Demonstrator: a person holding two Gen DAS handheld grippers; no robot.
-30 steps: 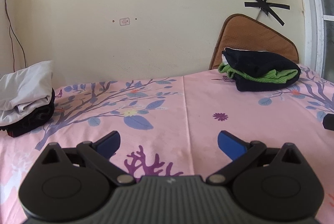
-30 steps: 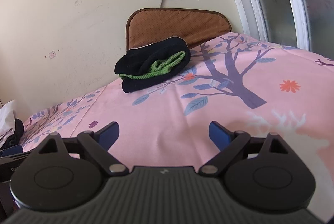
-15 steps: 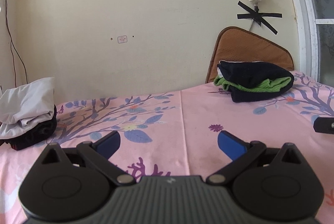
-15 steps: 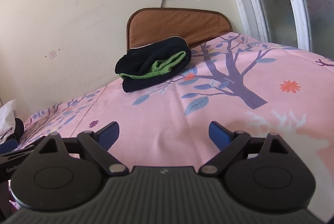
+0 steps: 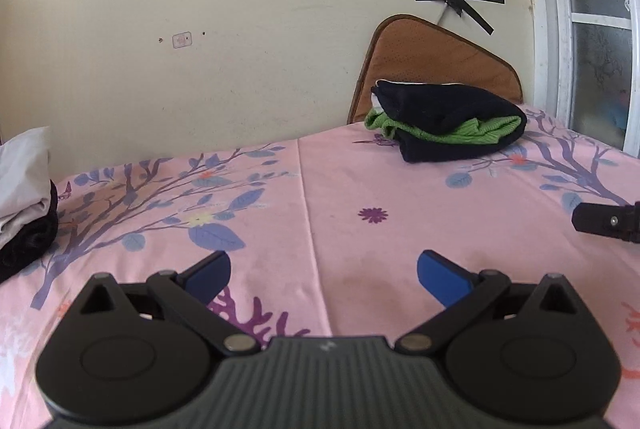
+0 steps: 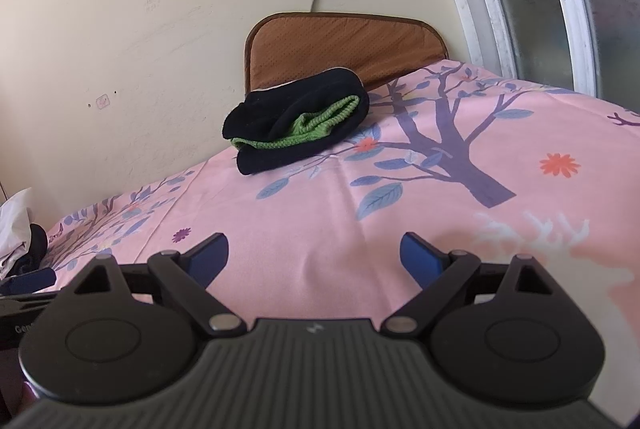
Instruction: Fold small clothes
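Left wrist view: left gripper (image 5: 324, 271) low over the pink bed sheet (image 5: 360, 189), fingers (image 5: 212, 271) spread wide, nothing between them.
Right wrist view: right gripper (image 6: 314, 255) also low over the sheet, fingers (image 6: 420, 255) wide apart, empty.
Task thing: black-and-green clothes pile (image 5: 448, 125) at the far end of the bed, resting in front of the brown cushion (image 5: 436, 61) that leans on the wall.
Direction from left fingers: ahead and to the right, well apart.
Direction from right fingers: ahead and slightly left (image 6: 298, 123), well apart but closer to this gripper's centre line.
Long axis: pile lies roughly side to side across the left view, angled up to the right in the right view.
Nearer hand: right looks better lined up, judged from the views; true gap hard to tell with fisheye.
Other pile: white-and-dark stack (image 5: 24, 189) at the far left edge, looks folded; nearer the left gripper.
Grippers relative: right gripper tip (image 5: 600, 223) shows at the right edge of the left view, so the two sit side by side.
Next move, my guess: reach forward to the black-and-green pile.
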